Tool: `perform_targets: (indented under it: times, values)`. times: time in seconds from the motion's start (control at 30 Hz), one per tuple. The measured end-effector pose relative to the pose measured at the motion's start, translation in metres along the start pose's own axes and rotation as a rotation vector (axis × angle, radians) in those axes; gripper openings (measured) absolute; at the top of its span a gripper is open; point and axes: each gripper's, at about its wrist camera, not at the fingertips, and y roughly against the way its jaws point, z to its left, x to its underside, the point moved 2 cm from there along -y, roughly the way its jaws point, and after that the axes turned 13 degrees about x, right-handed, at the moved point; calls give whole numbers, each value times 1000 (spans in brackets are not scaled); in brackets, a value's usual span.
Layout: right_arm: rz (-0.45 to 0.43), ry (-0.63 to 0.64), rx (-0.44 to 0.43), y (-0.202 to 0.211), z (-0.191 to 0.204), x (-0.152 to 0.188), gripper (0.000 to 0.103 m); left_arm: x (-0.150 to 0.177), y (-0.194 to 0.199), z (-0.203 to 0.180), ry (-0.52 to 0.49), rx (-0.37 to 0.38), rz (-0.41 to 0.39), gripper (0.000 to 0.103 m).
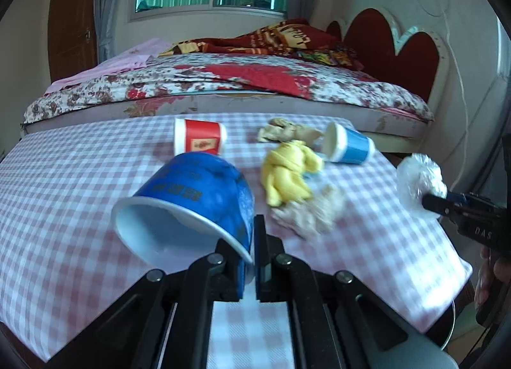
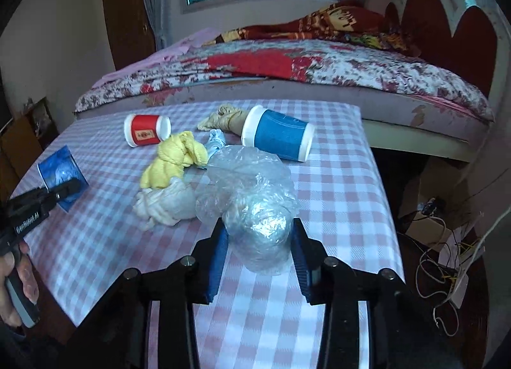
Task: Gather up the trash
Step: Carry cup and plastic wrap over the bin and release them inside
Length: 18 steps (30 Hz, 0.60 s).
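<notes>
Left fingers pinch blue cup rim; right fingers clasp plastic wad — cables right-view only.

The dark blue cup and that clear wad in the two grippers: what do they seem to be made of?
Blue cup: looks like thin coated paper, matte blue print outside, smooth white inside, with a rolled rim; the left gripper pinches its wall, which is dented.

Clear wad: seems to be thin plastic film, glossy and see-through, crinkled into many shiny folds, squeezed between the right gripper's fingers.
</notes>
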Motion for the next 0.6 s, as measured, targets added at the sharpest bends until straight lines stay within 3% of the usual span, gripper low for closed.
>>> perform_targets:
  times: [0.6]
  values:
    - [-105, -78, 76, 123, -50, 67, 40, 46, 35, -122, -118, 117, 15, 4]
